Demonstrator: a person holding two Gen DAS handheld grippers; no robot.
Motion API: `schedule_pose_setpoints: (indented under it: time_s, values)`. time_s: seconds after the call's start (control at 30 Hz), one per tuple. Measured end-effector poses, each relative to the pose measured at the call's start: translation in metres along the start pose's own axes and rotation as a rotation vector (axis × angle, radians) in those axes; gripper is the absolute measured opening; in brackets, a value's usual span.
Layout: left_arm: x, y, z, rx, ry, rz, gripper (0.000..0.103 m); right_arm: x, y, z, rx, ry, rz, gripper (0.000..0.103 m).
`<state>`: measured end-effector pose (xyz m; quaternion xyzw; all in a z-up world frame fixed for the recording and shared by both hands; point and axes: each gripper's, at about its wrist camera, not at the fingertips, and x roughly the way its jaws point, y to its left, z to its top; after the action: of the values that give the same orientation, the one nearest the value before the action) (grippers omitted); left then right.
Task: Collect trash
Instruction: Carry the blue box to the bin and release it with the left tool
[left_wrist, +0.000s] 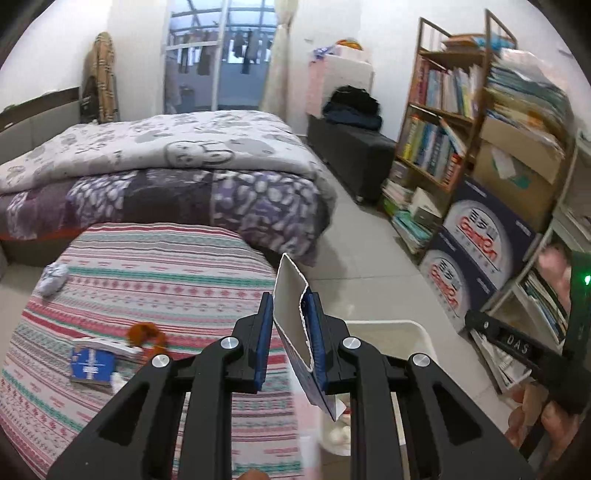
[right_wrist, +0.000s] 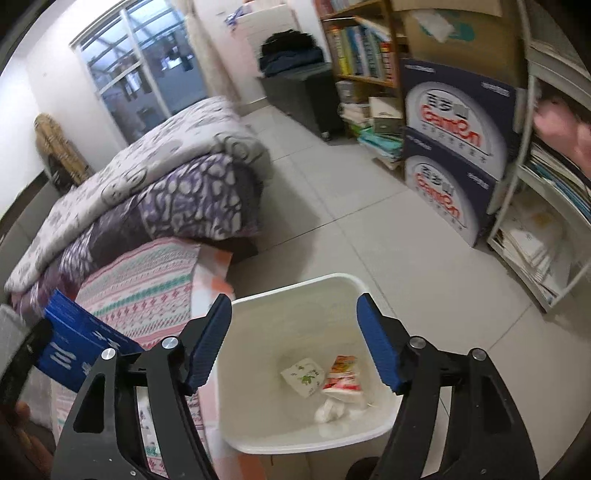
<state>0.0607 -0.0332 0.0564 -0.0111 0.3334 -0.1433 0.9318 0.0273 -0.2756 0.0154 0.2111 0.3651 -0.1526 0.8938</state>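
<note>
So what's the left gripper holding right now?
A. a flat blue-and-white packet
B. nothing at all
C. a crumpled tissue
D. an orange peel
A: the left gripper is shut on a flat blue-and-white packet, its pale inside facing the left wrist camera, while the tissue and the orange scrap lie on the striped cover.
</note>
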Motion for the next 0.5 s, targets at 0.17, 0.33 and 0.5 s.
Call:
schedule_pose_setpoints:
  time_s: [0.17,0.33,0.5]
  values:
    - [0.014,-0.039,-0.005,0.033,0.031,-0.045,0.020,-0.009,-0.027,0.007,0.075,-0.032,-0.033,0.073]
    - [0.024,-0.074,-0.005,0.056,0.048,-0.084,0.020,-0.017,-0.053,0.012,0.152,-0.058,-0.052,0.074]
    - [0.034,-0.100,-0.005,0.062,0.060,-0.119,0.029,-0.027,-0.072,0.015,0.221,-0.099,-0.074,0.078]
